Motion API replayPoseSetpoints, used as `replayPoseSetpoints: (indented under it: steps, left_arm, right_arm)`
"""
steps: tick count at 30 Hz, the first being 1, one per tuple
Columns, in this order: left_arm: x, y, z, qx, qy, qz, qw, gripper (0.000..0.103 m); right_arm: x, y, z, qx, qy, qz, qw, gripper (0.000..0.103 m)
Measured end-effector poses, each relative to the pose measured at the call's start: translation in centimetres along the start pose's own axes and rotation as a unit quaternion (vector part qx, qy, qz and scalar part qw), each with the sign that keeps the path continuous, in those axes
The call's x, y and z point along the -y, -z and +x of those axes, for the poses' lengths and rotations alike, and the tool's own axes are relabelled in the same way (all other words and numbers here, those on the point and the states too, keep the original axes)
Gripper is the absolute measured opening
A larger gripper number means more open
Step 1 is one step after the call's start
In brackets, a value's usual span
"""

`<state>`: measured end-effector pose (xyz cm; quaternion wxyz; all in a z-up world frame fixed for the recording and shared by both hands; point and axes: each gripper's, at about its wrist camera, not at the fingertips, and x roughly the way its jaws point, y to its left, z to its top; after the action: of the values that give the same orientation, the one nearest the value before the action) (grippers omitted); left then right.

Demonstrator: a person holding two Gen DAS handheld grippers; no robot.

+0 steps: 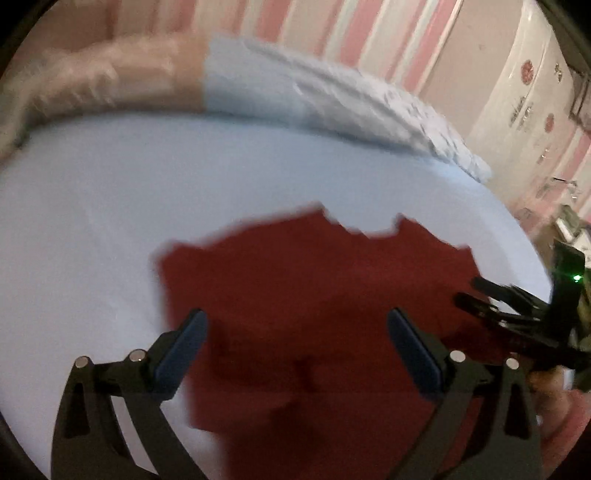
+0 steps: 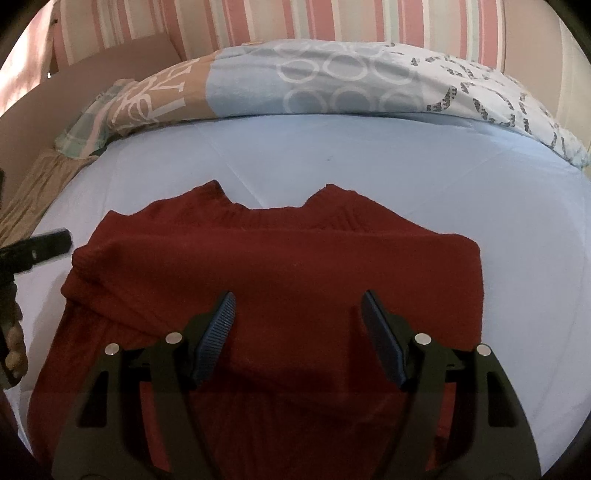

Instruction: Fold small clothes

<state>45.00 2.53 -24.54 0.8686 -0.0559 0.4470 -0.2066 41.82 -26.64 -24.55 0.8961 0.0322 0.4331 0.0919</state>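
Both grippers, left (image 1: 297,347) and right (image 2: 298,332), are hovering with fingers released over the red sweater (image 2: 273,273) on the bed (image 2: 332,158).

Bare blue sheet (image 2: 369,162) lies open beyond the red sweater (image 2: 295,277); the rolled duvet (image 2: 332,85) blocks its far edge.

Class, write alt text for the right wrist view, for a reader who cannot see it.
A dark red sweater lies partly folded on a pale blue bed sheet, with the right hand-held gripper open above it, holding nothing. A patterned pillow lies along the far edge, before a pink striped wall.
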Motion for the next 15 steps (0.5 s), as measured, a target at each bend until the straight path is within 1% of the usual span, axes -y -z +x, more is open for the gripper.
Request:
replayPoseSetpoints:
  steps: [1,2,3,5,7,8,10,11,12,13,14,15]
  left_arm:
    - [0.6,0.0,0.7,-0.007,-0.010,-0.001,0.9999,0.098]
    - [1.0,-0.1,0.9,-0.013,-0.012,0.000,0.9998,0.098]
    - [1.1,-0.3,1.5,-0.022,-0.004,-0.005,0.9997,0.098]
    - [0.7,-0.8,1.5,-0.026,0.025,-0.022,0.9991,0.098]
    - [0.1,-2.0,1.3,-0.036,0.059,-0.022,0.9974,0.098]
    - [-0.1,-2.5,1.3,-0.043,0.066,-0.019,0.9967,0.098]
    - [-0.4,-3.6,1.3,-0.052,0.066,-0.009,0.9964,0.098]
    - [-0.6,-3.9,1.6,-0.059,0.067,-0.006,0.9960,0.092]
    - [-0.7,-4.1,2.2,-0.077,0.064,-0.002,0.9949,0.071]
    - [-0.7,-4.1,3.2,-0.109,0.065,0.003,0.9919,0.057]
    - [-0.7,-3.8,4.3,-0.139,0.055,0.005,0.9887,0.030]
    - [-0.7,-3.5,5.1,-0.155,0.044,0.008,0.9869,0.026]
  right_arm:
    - [0.0,0.0,0.0,-0.001,-0.001,0.001,1.000,0.072]
    - [0.0,0.0,-0.2,-0.001,0.000,-0.001,1.000,0.072]
    - [0.0,0.0,-0.1,-0.001,0.000,-0.003,1.000,0.072]
    - [-0.1,-0.1,-0.3,-0.001,0.003,-0.013,1.000,0.072]
    - [0.0,-0.1,-0.6,0.003,-0.001,-0.013,1.000,0.072]
    - [0.2,-0.3,-0.5,0.003,-0.005,-0.009,1.000,0.072]
    - [0.1,-0.5,-0.3,0.004,-0.007,-0.004,1.000,0.072]
    - [0.0,-0.6,-0.2,0.004,-0.006,-0.003,1.000,0.072]
    - [-0.2,-0.6,-0.1,0.004,-0.007,-0.003,1.000,0.072]
    - [-0.3,-0.7,-0.1,0.003,-0.009,-0.002,1.000,0.072]
    - [-0.4,-0.6,-0.1,0.004,-0.010,-0.003,1.000,0.072]
    - [-0.6,-0.6,-0.1,0.003,-0.010,-0.006,1.000,0.072]
